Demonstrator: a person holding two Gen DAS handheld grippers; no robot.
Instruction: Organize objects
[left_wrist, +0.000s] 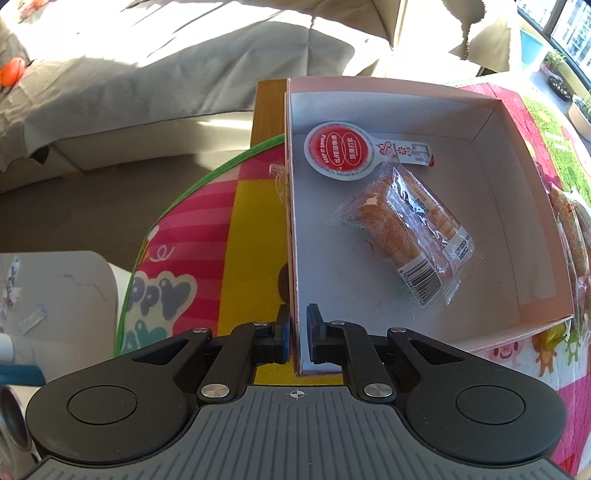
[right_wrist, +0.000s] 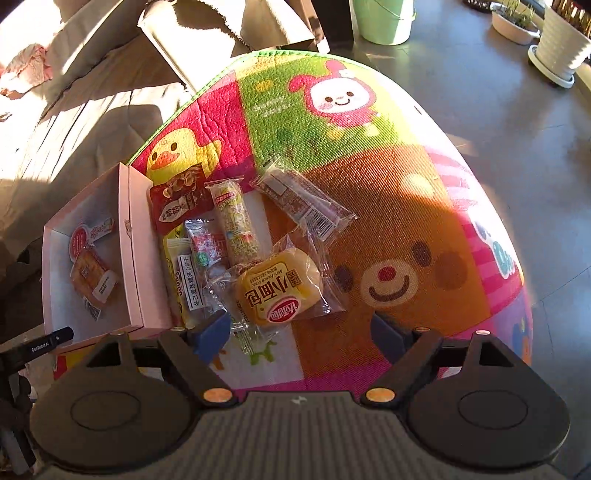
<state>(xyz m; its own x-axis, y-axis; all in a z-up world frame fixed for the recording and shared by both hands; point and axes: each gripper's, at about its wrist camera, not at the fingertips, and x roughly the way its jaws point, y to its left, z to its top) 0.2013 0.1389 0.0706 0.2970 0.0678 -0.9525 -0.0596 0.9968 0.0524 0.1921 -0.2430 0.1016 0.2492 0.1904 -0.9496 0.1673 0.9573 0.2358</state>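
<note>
- The pink box (left_wrist: 491, 114) is sitting open-topped at the edge of the counter, on a cartoon-printed mat (right_wrist: 388, 192); its near-left wall is running along the mat's border, with the counter's bare wooden corner (left_wrist: 267, 107) showing beyond the box's far corner.
- Beyond that corner the floor is dropping away toward a cloth-covered sofa (left_wrist: 166, 66), leaving no counter room on that side of the box.
- Inside the box, a round red-labelled packet (left_wrist: 338, 149) is lying toward the far end and a clear-wrapped pastry (left_wrist: 406, 236) is lying mid-floor, touching it; the rest of the box floor is showing bare.
- On the opposite side of the box, a cluster of snack packets is lying on the mat just beside the box wall, a yellow bread packet (right_wrist: 277, 288) nearest the camera and a dark long bar (right_wrist: 303, 201) farthest from the box.
- Past the cluster, away from the box, the mat is lying open up to its curved green border.
- The left hand-held gripper (left_wrist: 298, 334) is pinching the box's near-left wall, one pad outside and one inside, jaws almost together.
- The right hand-held gripper (right_wrist: 303, 338) is hanging over the mat beside the box, jaws spread wide and gripping nothing, the bread packet lying just ahead of its fingers.
</note>
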